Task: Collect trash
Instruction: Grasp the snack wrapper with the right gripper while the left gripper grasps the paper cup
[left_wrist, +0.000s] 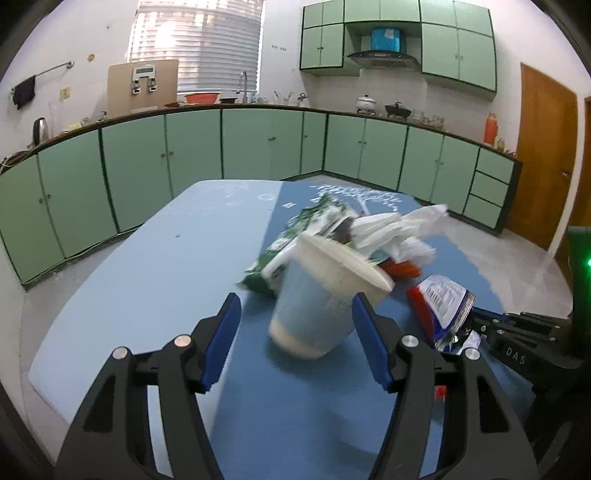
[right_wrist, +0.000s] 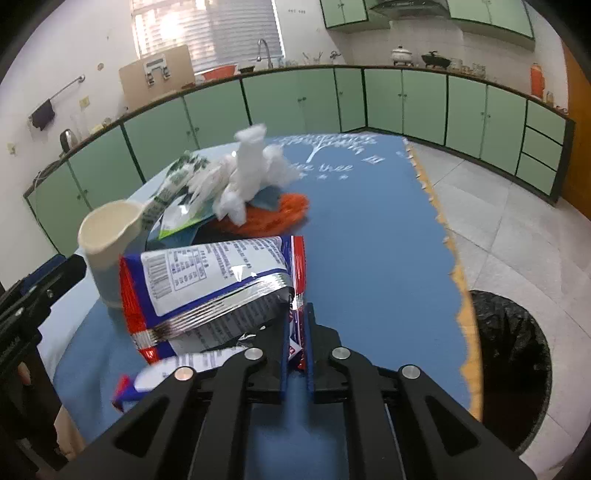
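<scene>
A: Snack wrapper (right_wrist: 207, 280), red, blue and silver: position?
B: Pinched by its edge in the right gripper (right_wrist: 297, 332), jaws nearly closed on it, above the blue tablecloth (right_wrist: 369, 236) toward its near edge.
A: Left gripper (left_wrist: 295, 339)?
B: Wide open, holding nothing; tilted paper cup (left_wrist: 317, 295) between the fingers, blurred. Bin (right_wrist: 517, 369) on the floor off the right edge.

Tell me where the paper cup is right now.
The paper cup stands tilted on the blue table, between the open left gripper's fingers, with the snack wrapper at its right.
</scene>
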